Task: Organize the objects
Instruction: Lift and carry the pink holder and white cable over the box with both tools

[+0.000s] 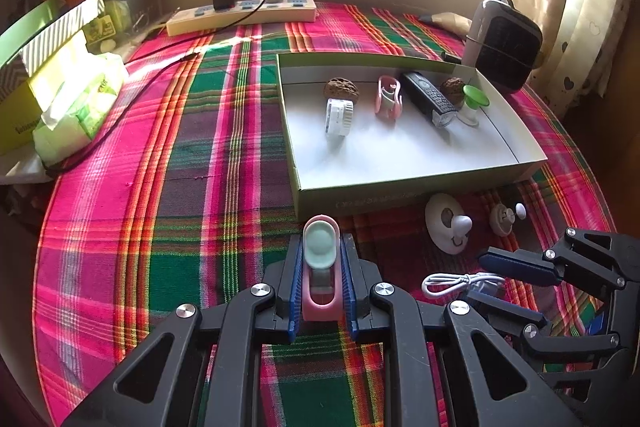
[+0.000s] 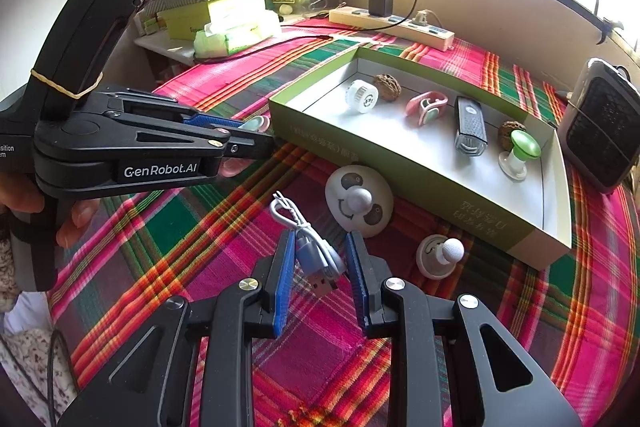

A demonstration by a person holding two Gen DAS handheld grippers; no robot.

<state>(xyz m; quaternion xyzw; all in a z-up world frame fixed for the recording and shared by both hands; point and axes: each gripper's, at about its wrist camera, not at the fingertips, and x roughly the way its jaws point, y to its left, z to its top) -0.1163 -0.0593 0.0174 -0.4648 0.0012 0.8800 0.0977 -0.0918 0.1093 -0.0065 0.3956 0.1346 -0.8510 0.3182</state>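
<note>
L claw [image 1: 321, 283] is clenched on a pink clip w/ a mint pad [image 1: 320, 259], held just short of the near wall of the shallow green box [image 1: 400, 197], prob so it can go over the rim to join the matching pink clip [image 1: 387, 97] already inside. R claw [image 2: 320, 279] sits w/ the coiled white USB cable [image 2: 308, 239] between its blue pads; the pads look to touch the bundle but I can't tell if it's truly gripped, and the plug end rests low near the plaid cloth on the table [image 2: 180, 227]. In the box, items lie spaced in a row along the far wall: a white cylinder [image 2: 362, 97], 2 walnuts, a black remote-like thing [image 2: 470, 129], and a green-topped suction piece [image 2: 520, 155], so sorting seems well underway. Outside, just beside the near wall, a white face-printed disc [image 2: 358, 201] and a small white knob [image 2: 438, 255] wait. Next likely needs a lift over the rim w/out bumping the wall.
</note>
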